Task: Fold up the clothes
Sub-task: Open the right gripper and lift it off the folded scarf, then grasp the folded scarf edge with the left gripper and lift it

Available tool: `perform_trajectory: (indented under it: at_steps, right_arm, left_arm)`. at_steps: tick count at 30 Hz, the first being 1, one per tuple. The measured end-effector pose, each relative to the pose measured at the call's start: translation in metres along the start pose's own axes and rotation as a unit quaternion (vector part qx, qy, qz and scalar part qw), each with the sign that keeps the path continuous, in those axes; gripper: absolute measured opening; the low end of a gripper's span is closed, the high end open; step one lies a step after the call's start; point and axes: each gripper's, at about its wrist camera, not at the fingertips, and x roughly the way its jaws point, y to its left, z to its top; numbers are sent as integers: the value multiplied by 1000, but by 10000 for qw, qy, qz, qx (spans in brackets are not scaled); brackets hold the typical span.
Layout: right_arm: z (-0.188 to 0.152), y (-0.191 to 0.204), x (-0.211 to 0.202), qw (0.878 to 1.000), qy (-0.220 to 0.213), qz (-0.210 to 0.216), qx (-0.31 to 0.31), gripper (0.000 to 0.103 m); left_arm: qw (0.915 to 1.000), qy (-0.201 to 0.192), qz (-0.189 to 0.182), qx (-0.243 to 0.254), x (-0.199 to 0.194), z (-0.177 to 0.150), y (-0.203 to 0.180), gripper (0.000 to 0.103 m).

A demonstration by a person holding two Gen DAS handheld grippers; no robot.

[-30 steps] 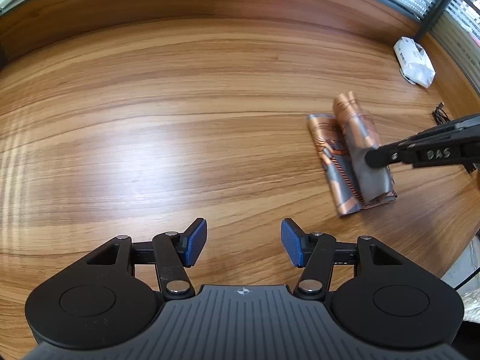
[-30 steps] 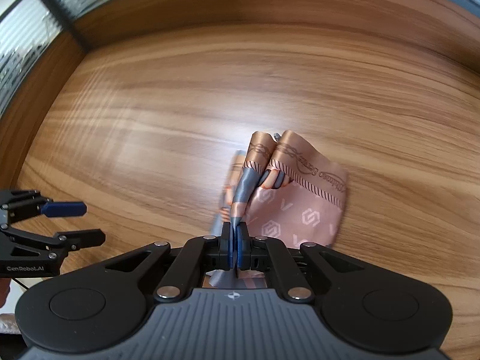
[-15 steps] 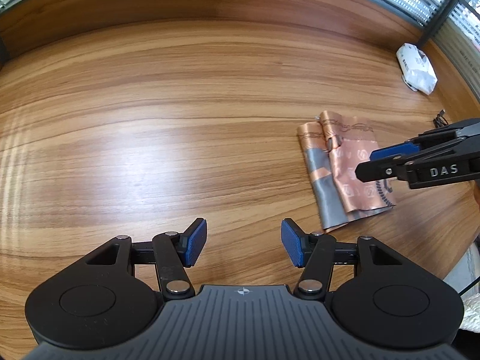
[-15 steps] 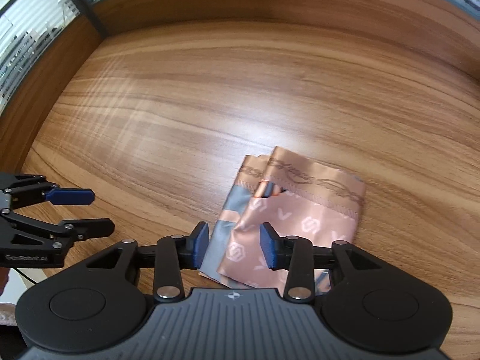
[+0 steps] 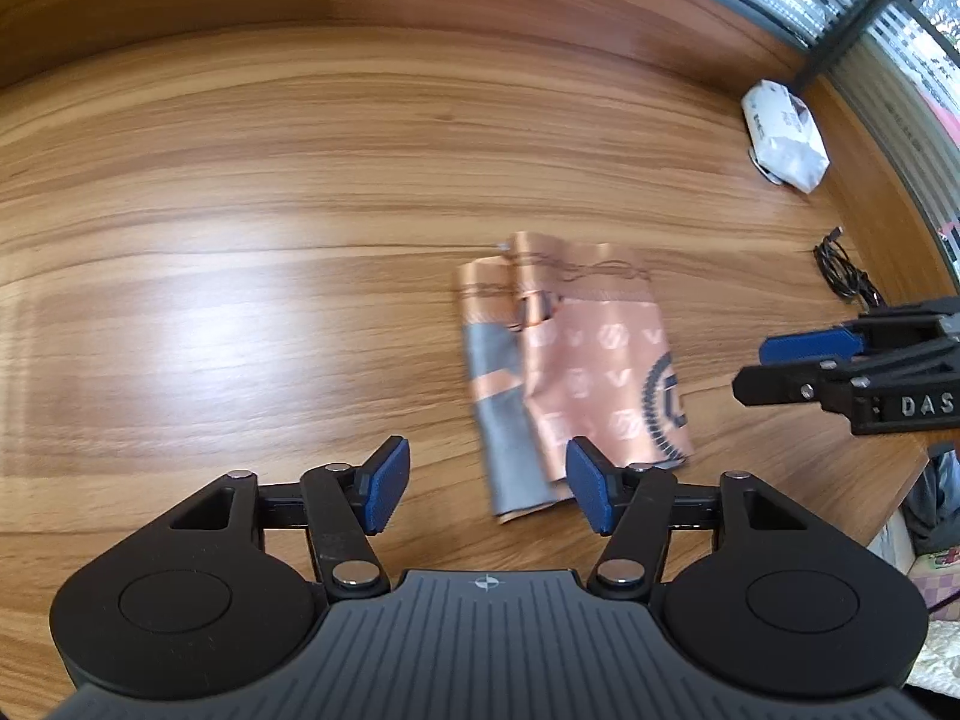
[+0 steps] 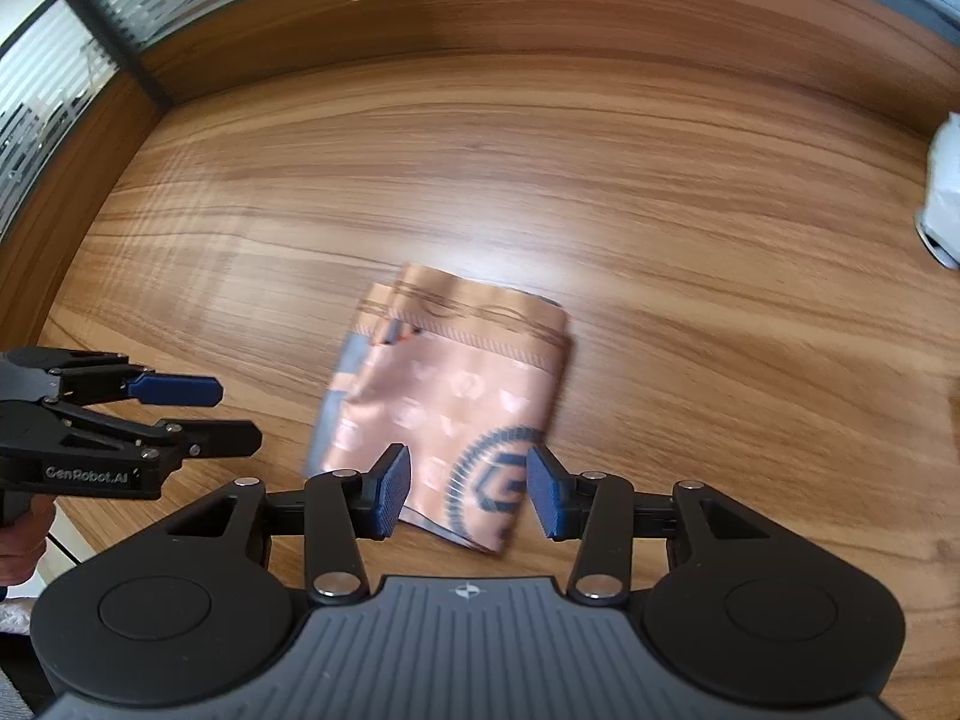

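A folded copper-and-grey patterned garment (image 5: 570, 360) lies flat on the wooden table (image 5: 240, 240); it also shows in the right wrist view (image 6: 456, 402). My left gripper (image 5: 489, 495) is open and empty, just left of the garment's near edge. It shows from the side in the right wrist view (image 6: 216, 414). My right gripper (image 6: 468, 495) is open and empty, above the garment's near edge. It shows at the right in the left wrist view (image 5: 762, 369).
A white packet (image 5: 783, 135) lies at the table's far right; it also shows in the right wrist view (image 6: 942, 198). A black cable (image 5: 843, 267) lies near the right edge. A wooden wall panel (image 6: 540, 18) backs the table.
My right gripper let go of the garment, opened and pulled back. The garment dropped flat into a folded rectangle. My left gripper stayed open and drew closer to the garment.
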Motion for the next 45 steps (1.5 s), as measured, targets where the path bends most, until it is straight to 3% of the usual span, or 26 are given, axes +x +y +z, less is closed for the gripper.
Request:
perform_trajectory:
  at_steps: [13,22,28,34,40,45]
  right_arm:
    - [-29,-54,-17,9997,32,-43,248,51]
    - [-38,-74,-21,9993,64,-97,360,53]
    - [-39,-88,-25,9987,43,-135,487,54]
    - [-37,-94,-24,9983,53,-125,571,54]
    - [-34,-92,-21,9983,66,-137,569,54]
    - [-33,-87,-22,9984,62,-140,549,54]
  left_arm:
    - [9985,-103,528,60,45,25,-19,64]
    - [9985,-63,533,60,63,31,-22,62]
    - [9965,-161,701,428,68,27,-36,42]
    - [9944,-233,754,704,69,23,-48,11]
    - [9948,-423,775,500,64,24,-51,8]
    - [9941,-536,862,374,48,32,-30,8]
